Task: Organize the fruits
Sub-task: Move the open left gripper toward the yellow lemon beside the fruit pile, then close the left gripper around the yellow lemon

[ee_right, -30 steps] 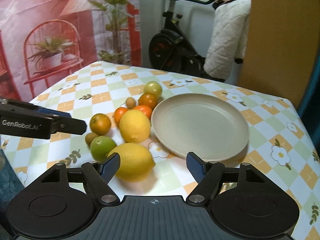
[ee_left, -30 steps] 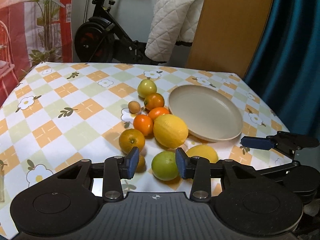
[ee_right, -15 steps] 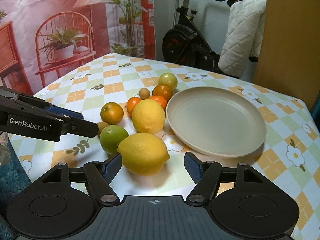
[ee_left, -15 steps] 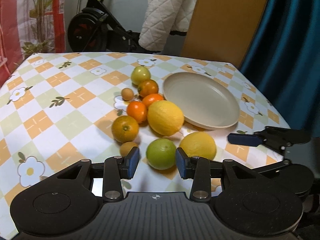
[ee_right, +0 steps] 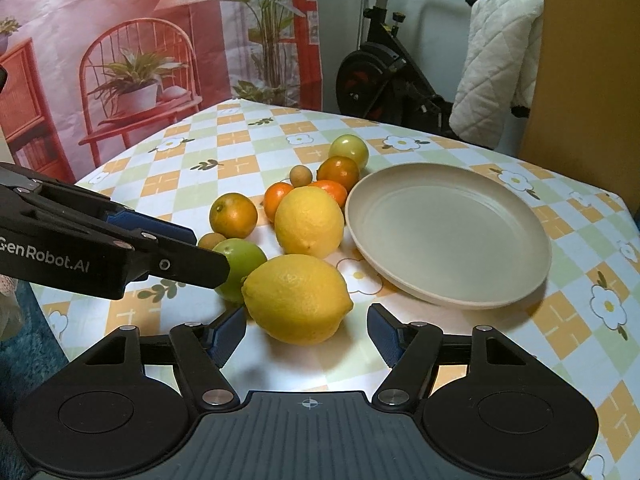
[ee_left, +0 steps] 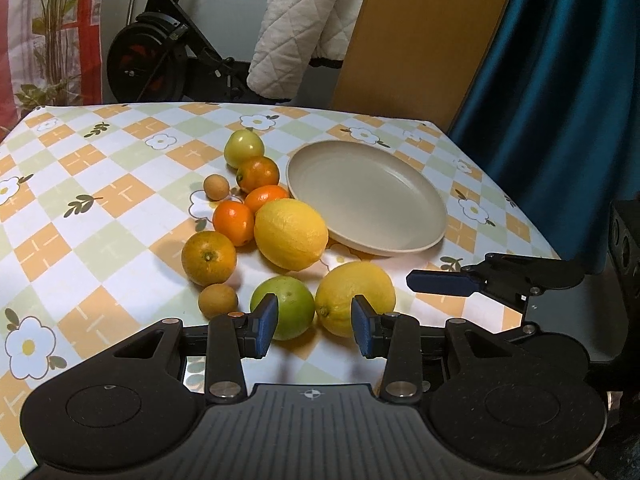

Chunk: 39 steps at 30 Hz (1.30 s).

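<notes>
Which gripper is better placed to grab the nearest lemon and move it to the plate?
Right. The right gripper is open with the nearest lemon centred just ahead of its fingers, and the plate lies on its side. The left gripper faces the green fruit.

A plate is set on the worktop, and all places are given from it as seen in the right wrist view. The fruits are clustered to the left of the plate. A large lemon is placed just beside its left rim. A second lemon is found nearer the camera, to the plate's lower left. A lime is touched by that lemon, farther left. An exercise bike is seen behind the plate, off the worktop.
</notes>
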{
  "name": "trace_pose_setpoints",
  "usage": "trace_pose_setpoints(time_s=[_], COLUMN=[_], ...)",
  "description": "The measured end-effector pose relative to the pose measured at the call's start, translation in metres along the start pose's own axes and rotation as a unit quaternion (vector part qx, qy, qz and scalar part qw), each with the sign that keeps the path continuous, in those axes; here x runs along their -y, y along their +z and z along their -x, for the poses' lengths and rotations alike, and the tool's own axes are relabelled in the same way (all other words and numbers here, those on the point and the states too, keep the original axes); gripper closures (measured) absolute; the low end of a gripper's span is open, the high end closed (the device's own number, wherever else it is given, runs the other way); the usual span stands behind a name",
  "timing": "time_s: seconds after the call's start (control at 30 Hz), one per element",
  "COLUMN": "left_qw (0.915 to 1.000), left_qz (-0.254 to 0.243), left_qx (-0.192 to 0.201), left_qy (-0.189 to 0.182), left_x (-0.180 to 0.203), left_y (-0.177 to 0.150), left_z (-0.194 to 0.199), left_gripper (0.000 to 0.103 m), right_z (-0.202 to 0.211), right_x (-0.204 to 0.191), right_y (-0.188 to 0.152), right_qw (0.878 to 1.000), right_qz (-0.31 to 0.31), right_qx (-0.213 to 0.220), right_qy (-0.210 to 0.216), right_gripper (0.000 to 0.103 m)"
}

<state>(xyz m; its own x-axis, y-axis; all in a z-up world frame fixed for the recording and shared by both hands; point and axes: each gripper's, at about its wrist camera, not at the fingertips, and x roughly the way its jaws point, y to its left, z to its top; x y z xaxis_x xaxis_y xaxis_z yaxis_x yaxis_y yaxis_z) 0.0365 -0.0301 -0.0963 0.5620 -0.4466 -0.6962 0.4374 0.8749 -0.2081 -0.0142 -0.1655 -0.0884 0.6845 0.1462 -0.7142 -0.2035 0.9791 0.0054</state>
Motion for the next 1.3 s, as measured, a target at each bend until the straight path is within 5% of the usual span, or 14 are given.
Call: trace_pose_setpoints(time_s=[0.33, 0.57, 1.3], left_qw=[0.9998, 0.9973, 0.9928], left_qz=[-0.002, -0.002, -0.012], left_qx=[-0.005, -0.023, -0.074], left_qy=[-0.020, -0.070, -0.093], left_x=[0.001, 0.004, -0.008], left_y=[0.013, 0.018, 0.037], left_z=[0.000, -0.017, -0.058], left_gripper=[0.061, 0.061, 0.059], right_z=[0.007, 0.001, -0.031], right_x=[0.004, 0.005, 0.017], right_y=[0.007, 0.002, 0.017], right_qw=[1.000, 0.999, 0.997], right_qz=[0.012, 0.024, -0.008], right_qx=[-0.004, -0.025, -0.049], right_qy=[0.013, 0.021, 0.057], right_gripper=[0.041, 0.041, 0.047])
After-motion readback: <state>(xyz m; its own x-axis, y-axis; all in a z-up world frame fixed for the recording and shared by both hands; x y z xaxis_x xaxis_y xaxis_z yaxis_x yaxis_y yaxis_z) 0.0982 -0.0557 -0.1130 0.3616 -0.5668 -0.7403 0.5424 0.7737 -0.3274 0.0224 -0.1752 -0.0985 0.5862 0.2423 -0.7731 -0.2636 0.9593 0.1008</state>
